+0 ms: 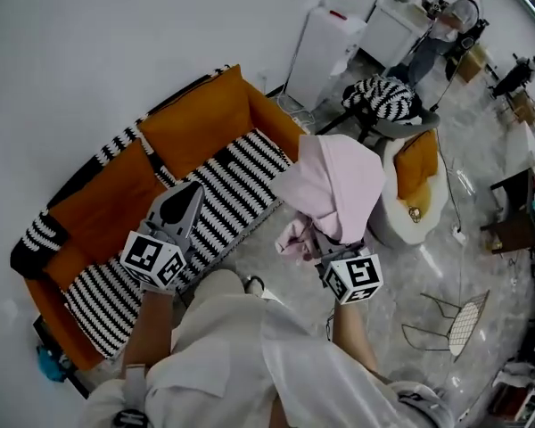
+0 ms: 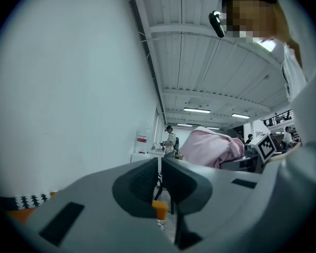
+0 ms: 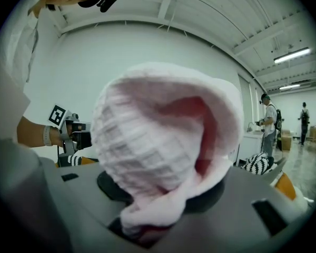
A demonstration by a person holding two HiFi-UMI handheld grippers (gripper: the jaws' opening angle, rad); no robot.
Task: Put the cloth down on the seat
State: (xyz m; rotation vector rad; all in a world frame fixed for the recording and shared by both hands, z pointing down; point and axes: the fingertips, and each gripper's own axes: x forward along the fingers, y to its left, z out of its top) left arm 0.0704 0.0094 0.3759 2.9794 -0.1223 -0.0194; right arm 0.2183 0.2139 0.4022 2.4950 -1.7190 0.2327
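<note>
A pink waffle-weave cloth (image 1: 334, 185) hangs bunched over my right gripper (image 1: 328, 243), which is shut on it above the floor, just right of the sofa's front edge. In the right gripper view the cloth (image 3: 163, 136) fills the middle and hides both fingertips. The seat is the black-and-white striped cover (image 1: 227, 190) of an orange sofa (image 1: 201, 119) at the left. My left gripper (image 1: 187, 199) is held over that seat, pointing at the sofa back. Its jaws (image 2: 160, 167) are shut with nothing between them.
A white round chair with an orange cushion (image 1: 416, 181) stands right of the cloth. Behind it is a chair draped in striped fabric (image 1: 383, 96). A wire stool (image 1: 455, 324) sits on the floor at the right. White cabinets (image 1: 325, 43) and a person (image 1: 446, 20) are at the back.
</note>
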